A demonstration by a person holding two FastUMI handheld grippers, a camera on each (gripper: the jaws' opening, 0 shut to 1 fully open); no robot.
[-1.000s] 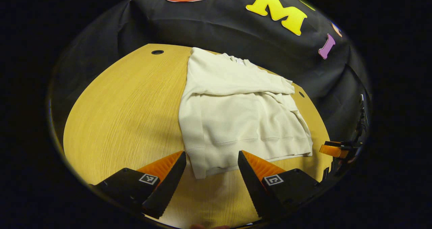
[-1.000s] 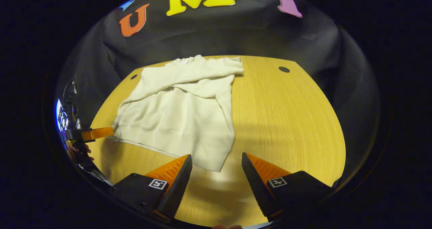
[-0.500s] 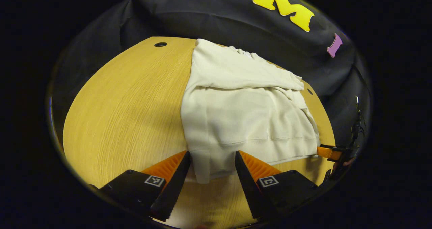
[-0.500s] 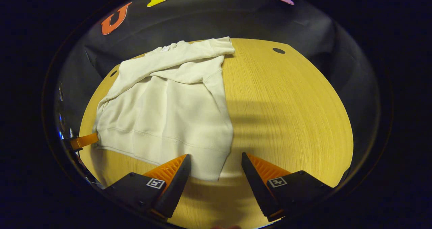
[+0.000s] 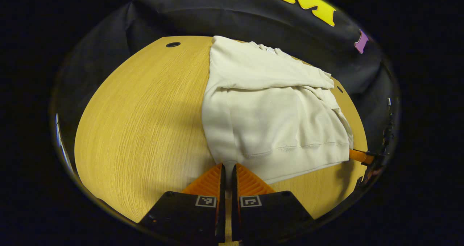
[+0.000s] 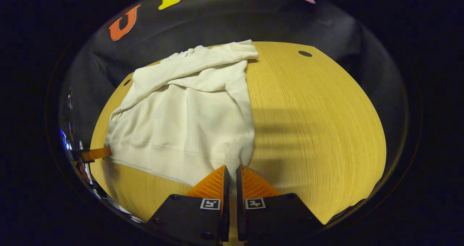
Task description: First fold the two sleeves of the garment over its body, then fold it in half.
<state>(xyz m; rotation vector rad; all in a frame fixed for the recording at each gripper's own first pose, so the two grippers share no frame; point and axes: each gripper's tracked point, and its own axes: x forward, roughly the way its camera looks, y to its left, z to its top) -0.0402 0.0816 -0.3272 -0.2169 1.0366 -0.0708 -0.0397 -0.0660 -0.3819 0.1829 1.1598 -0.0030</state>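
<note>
Sweatshirt (image 5: 268, 115), cream, lies flat on a wooden table (image 5: 145, 123) with both sleeves folded across its chest. The left gripper (image 5: 227, 175) pinches one near hem corner, its fingers pressed together on the cloth. In the right gripper view, the right gripper (image 6: 231, 177) pinches the other hem corner likewise, and the table shows a round hole (image 6: 305, 53) near the black cloth wall (image 6: 232, 25).

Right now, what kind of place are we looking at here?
Most likely a recording booth set up for a folding demonstration, not a home: a bare wooden table with cable holes, a black cloth wall close behind it, and one cream sweatshirt gripped at its hem by two handheld grippers.
</note>
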